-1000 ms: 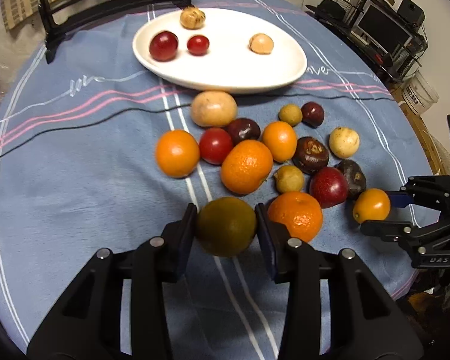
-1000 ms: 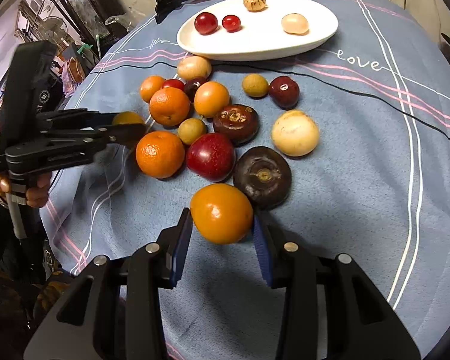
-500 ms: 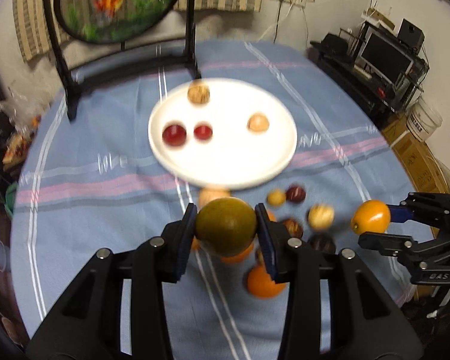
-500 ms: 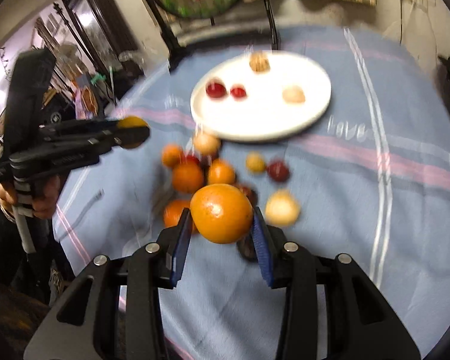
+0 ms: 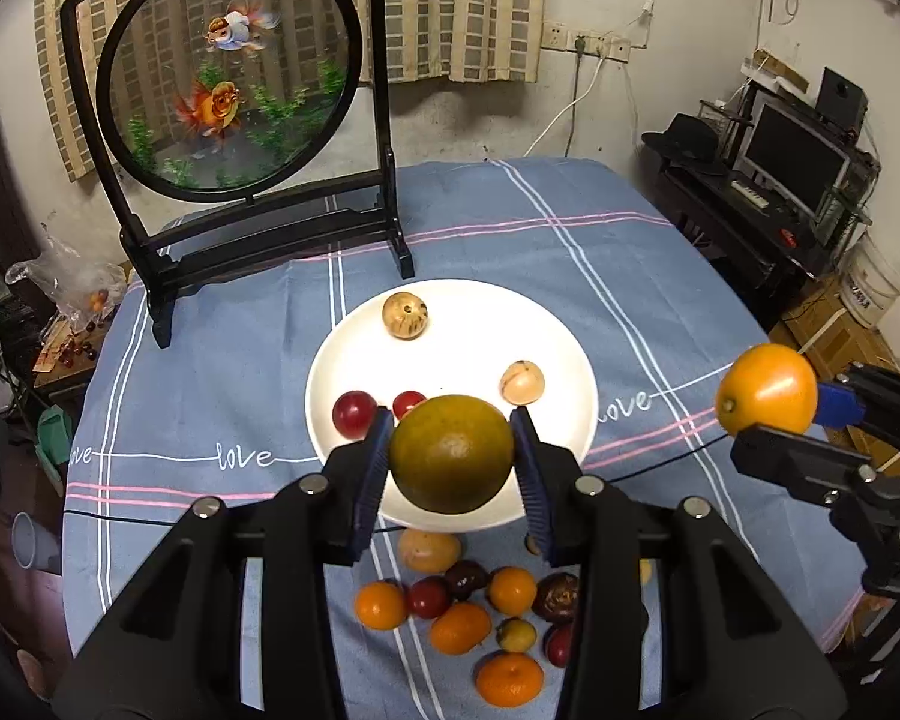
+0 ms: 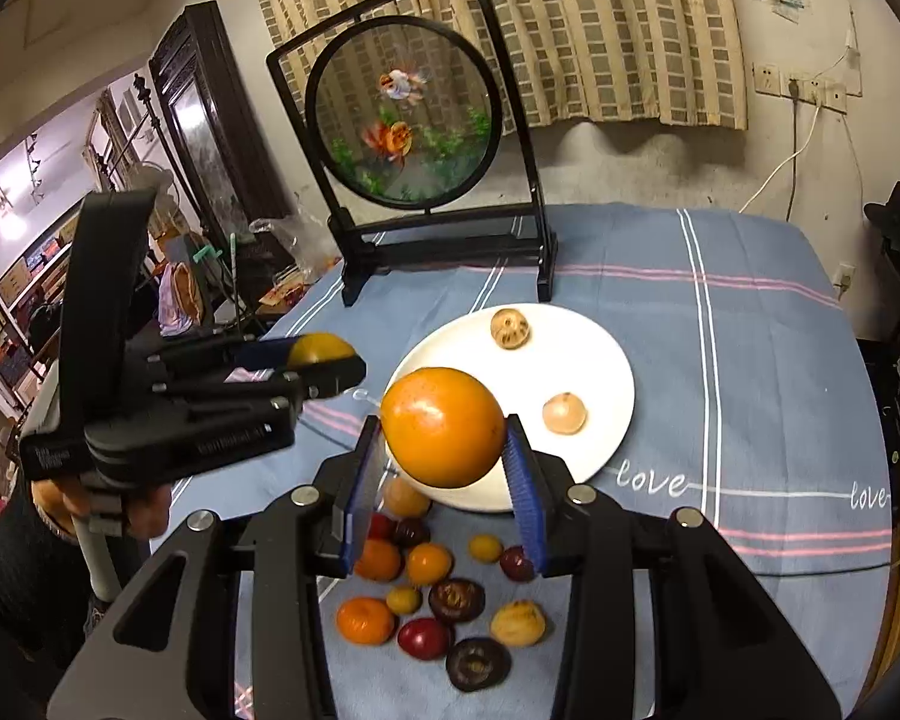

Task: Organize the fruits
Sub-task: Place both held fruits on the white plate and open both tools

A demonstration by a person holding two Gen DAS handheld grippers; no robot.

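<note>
My left claw (image 5: pixel 452 461) is clamped tight on a round green-brown fruit (image 5: pixel 450 453). I hold it up in the air, and it looks to be over the near edge of the white plate (image 5: pixel 564 354). The plate sits on the blue tabletop (image 5: pixel 222 360), in front of a round fish picture on a black stand (image 5: pixel 228 78).

On the plate I can see four small fruits: two red ones (image 5: pixel 354 414) on the left, a tan bumpy one (image 5: pixel 406 315) at the far side, and a pale one (image 5: pixel 522 383) on the right. I think those four are done.

Nearer to me, past the edge of the plate, a bunch of loose fruits (image 6: pixel 444 600) lies on the cloth: orange ones, red ones, dark ones and little yellow ones. They are close together. These are what I think is left, and it is most of the job.

My right claw (image 6: pixel 444 456) is shut on a shiny orange fruit (image 6: pixel 443 426). It is up in the air too, off to the right of the plate in the left view.

I guess the next thing is to set both fruits down on the plate. They are round, so they might roll.
</note>
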